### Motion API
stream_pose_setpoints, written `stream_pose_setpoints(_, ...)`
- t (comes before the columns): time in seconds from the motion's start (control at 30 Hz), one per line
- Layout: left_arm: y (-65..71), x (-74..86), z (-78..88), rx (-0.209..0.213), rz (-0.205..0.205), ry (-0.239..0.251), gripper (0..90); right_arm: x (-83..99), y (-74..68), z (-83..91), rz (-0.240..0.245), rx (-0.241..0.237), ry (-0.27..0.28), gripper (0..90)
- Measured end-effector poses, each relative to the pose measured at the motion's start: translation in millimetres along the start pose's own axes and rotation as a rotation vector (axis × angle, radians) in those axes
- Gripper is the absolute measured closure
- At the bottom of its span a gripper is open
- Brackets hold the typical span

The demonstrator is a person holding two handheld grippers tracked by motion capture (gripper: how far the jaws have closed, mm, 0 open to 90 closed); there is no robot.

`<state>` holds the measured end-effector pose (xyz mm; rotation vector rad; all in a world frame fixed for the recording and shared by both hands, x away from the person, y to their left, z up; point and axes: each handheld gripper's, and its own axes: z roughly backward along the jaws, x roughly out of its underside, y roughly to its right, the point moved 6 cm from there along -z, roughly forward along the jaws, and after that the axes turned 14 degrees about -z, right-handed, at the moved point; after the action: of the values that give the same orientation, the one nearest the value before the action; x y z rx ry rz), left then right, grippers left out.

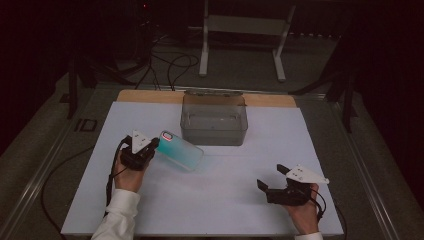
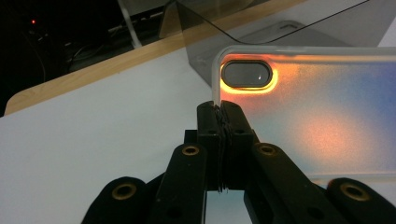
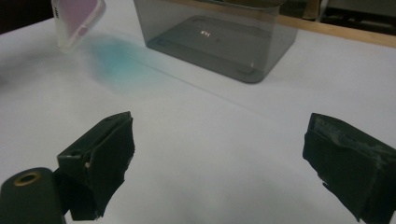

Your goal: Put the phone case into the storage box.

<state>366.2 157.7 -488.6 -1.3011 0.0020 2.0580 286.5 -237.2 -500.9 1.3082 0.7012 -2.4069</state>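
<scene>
Nearest me, at about five o'clock on the white table (image 1: pixel 225 210), the right gripper (image 1: pixel 270 177) rested with its jaws spread wide and nothing between them. Over at nine o'clock the left gripper (image 1: pixel 154 145) had its jaws pinched tight on the thin rim of the phone case (image 1: pixel 181 150), close by the camera cut-out, and carried it tilted above the table (its teal tint fell on the surface beneath). Beyond it, at twelve o'clock, stood the clear bin (image 1: pixel 214 131), open-topped. To my eye the grip was the weak point: so narrow a bite on a slick edge could let the case swing or slip out, and its far corner might catch the bin's wall.
</scene>
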Motion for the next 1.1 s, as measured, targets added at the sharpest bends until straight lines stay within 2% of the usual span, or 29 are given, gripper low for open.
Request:
stream_pose_setpoints(0.07,-0.4,-0.7,0.8,0.008,-0.004,-0.003,88.6,-3.7,-0.9,-1.0,-0.012,-0.014,-0.013,8.8)
stream_pose_setpoints(0.13,-2.2,-1.9,3.0,-0.003,-0.011,0.005,88.7,-7.3,-2.4,-3.0,-0.021,-0.027,-0.025,8.9)
stream_pose_setpoints(0.23,-3.9,-4.0,7.0,-0.010,-0.014,0.019,88.7,-14.6,-4.5,-7.1,-0.013,-0.029,-0.047,8.8)
stream_pose_setpoints(0.5,-0.4,-9.6,10.7,-0.005,-0.030,0.047,88.7,-45.6,-16.4,-18.1,0.045,-0.024,-0.079,8.9)
stream_pose_setpoints(0.8,2.5,-13.7,13.4,0.007,-0.052,0.068,88.7,-78.1,-44.3,-40.3,0.136,-0.048,-0.133,9.0)
stream_pose_setpoints(0.9,2.8,-14.4,14.4,0.007,-0.053,0.077,88.6,-84.0,-52.2,-49.2,0.124,-0.083,-0.158,11.0)
stream_pose_setpoints(1.0,3.9,-15.1,15.0,0.021,-0.058,0.084,88.6,-88.6,-57.2,-56.8,0.126,-0.096,-0.172,12.0)
stream_pose_setpoints(1.1,6.6,-16.7,15.3,0.028,-0.072,0.088,88.6,-92.1,-60.9,-63.4,0.103,-0.138,-0.194,12.9)
